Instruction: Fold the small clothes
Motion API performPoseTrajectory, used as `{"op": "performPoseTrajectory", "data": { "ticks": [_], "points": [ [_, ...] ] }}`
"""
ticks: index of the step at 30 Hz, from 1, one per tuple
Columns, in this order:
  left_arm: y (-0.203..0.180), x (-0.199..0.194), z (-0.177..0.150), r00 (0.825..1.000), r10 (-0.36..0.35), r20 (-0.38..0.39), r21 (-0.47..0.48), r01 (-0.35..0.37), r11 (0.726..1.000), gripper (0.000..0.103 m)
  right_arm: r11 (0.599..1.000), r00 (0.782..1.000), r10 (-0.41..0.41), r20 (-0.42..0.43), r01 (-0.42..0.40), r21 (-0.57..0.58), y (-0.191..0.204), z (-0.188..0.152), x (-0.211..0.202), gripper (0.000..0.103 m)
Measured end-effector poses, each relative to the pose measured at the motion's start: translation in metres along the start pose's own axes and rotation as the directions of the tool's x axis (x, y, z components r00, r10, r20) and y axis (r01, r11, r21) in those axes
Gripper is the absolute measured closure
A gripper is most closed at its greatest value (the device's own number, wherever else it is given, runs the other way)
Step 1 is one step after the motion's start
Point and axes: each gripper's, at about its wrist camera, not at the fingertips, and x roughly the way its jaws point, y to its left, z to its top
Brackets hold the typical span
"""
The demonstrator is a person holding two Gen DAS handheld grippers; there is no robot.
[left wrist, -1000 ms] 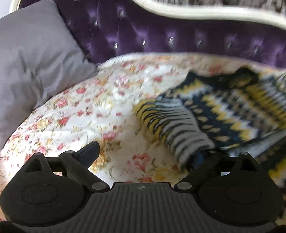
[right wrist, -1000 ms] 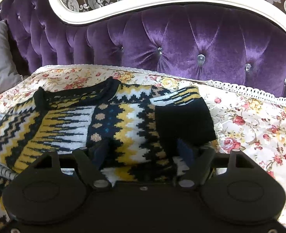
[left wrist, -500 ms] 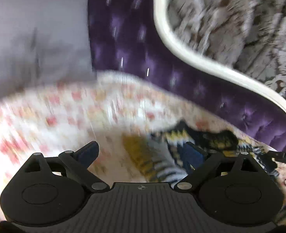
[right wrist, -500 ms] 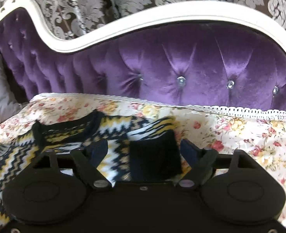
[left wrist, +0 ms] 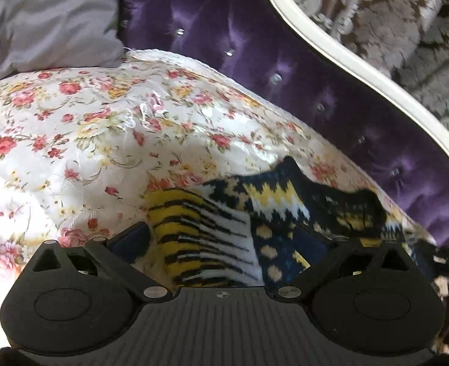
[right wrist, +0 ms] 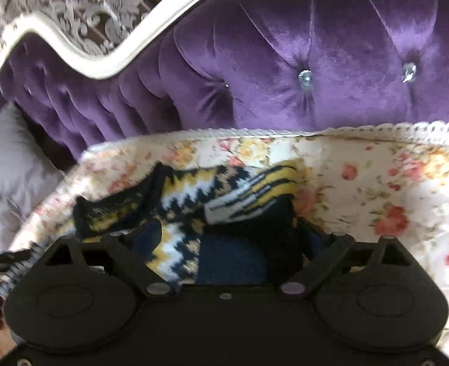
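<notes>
Floral bedspread (left wrist: 102, 128) bears sweater (left wrist: 212, 238) between both open tools (left wrist: 218, 241) (right wrist: 233, 238).

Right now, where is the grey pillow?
The grey pillow sits at the far left of both views, leaning against the purple headboard at the left end of the flowered bedspread, well left of the sweater.

R gripper (right wrist: 227, 241) wide open, fingers either side of knit sweater (right wrist: 224, 201) w/ sleeves folded in, on floral cover (right wrist: 377, 189). Purple tufted headboard (right wrist: 285, 48) far; grey pillow (right wrist: 8, 180) left.
</notes>
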Motion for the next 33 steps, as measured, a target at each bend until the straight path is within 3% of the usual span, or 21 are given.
{"op": "performPoseTrajectory", "data": {
  "ticks": [1, 2, 3, 6, 8, 10, 11, 13, 14, 15, 17, 18, 19, 21, 23, 26, 33],
  "points": [
    [-0.003, 0.000, 0.000, 1.000, 0.015, 0.004, 0.016, -0.015, 1.000, 0.027, 1.000, 1.000, 0.014, -0.004, -0.014, 0.008, -0.001, 0.000, 0.001, 0.027],
    [-0.006, 0.000, 0.001, 1.000, 0.026, 0.014, 0.053, -0.027, 0.998, 0.074, 1.000, 1.000, 0.011, -0.013, -0.011, 0.006, -0.002, 0.001, 0.001, 0.048],
    [-0.009, 0.000, 0.000, 0.999, 0.038, 0.021, 0.076, -0.040, 0.996, 0.092, 1.000, 1.000, 0.007, -0.026, -0.007, -0.001, -0.001, 0.000, 0.003, 0.076],
    [-0.020, -0.004, -0.001, 0.995, 0.060, 0.083, 0.120, -0.070, 0.990, 0.091, 0.997, 1.000, -0.001, -0.017, 0.000, -0.078, 0.012, -0.004, -0.003, 0.076],
    [-0.036, -0.014, 0.000, 0.978, 0.065, 0.197, 0.203, -0.106, 0.973, 0.091, 0.985, 0.998, -0.037, 0.050, 0.045, -0.167, 0.028, -0.002, -0.017, 0.078],
    [-0.050, -0.016, 0.001, 0.963, 0.067, 0.260, 0.262, -0.137, 0.955, 0.090, 0.976, 0.990, -0.064, 0.129, 0.089, -0.199, 0.034, 0.003, -0.030, 0.079],
    [-0.053, -0.008, 0.002, 0.966, 0.093, 0.240, 0.272, -0.159, 0.949, 0.090, 0.969, 0.984, -0.095, 0.152, 0.127, -0.212, 0.036, 0.004, -0.031, 0.079],
    [-0.053, 0.022, 0.002, 0.974, 0.177, 0.142, 0.301, -0.213, 0.929, 0.083, 0.955, 0.977, -0.176, 0.122, 0.200, -0.219, 0.033, 0.005, -0.020, 0.079],
    [-0.050, 0.035, 0.000, 0.967, 0.228, 0.116, 0.319, -0.253, 0.913, 0.074, 0.947, 0.971, -0.216, 0.098, 0.233, -0.220, 0.029, 0.003, -0.012, 0.078],
    [-0.050, 0.037, -0.004, 0.959, 0.226, 0.173, 0.335, -0.273, 0.902, 0.070, 0.938, 0.964, -0.256, 0.066, 0.265, -0.225, 0.026, 0.000, -0.002, 0.074],
    [-0.053, 0.037, -0.003, 0.946, 0.263, 0.188, 0.375, -0.317, 0.871, 0.059, 0.925, 0.951, -0.294, 0.095, 0.308, -0.224, 0.022, -0.007, 0.003, 0.058],
    [-0.053, 0.035, 0.000, 0.944, 0.268, 0.191, 0.374, -0.323, 0.869, 0.058, 0.920, 0.945, -0.312, 0.101, 0.327, -0.215, 0.021, -0.007, 0.003, 0.045],
    [-0.051, 0.031, 0.004, 0.945, 0.271, 0.185, 0.355, -0.321, 0.878, 0.058, 0.918, 0.938, -0.330, 0.107, 0.345, -0.198, 0.019, -0.006, 0.002, 0.039],
    [-0.048, 0.018, 0.007, 0.945, 0.268, 0.187, 0.290, -0.314, 0.904, 0.058, 0.920, 0.934, -0.340, 0.106, 0.354, -0.170, 0.013, -0.004, -0.002, 0.013],
    [-0.047, 0.002, 0.006, 0.941, 0.269, 0.203, 0.265, -0.317, 0.911, 0.045, 0.919, 0.928, -0.351, 0.125, 0.367, -0.144, 0.010, -0.003, -0.014, 0.010],
    [-0.055, -0.021, -0.005, 0.939, 0.265, 0.219, 0.306, -0.324, 0.895, 0.037, 0.923, 0.924, -0.346, 0.160, 0.366, -0.121, 0.013, -0.008, -0.041, 0.004],
    [-0.062, -0.079, -0.058, 0.974, 0.167, 0.152, 0.298, -0.207, 0.932, 0.029, 0.954, 0.955, -0.263, 0.139, 0.279, -0.110, 0.042, -0.046, -0.103, 0.001]
  ]
}}
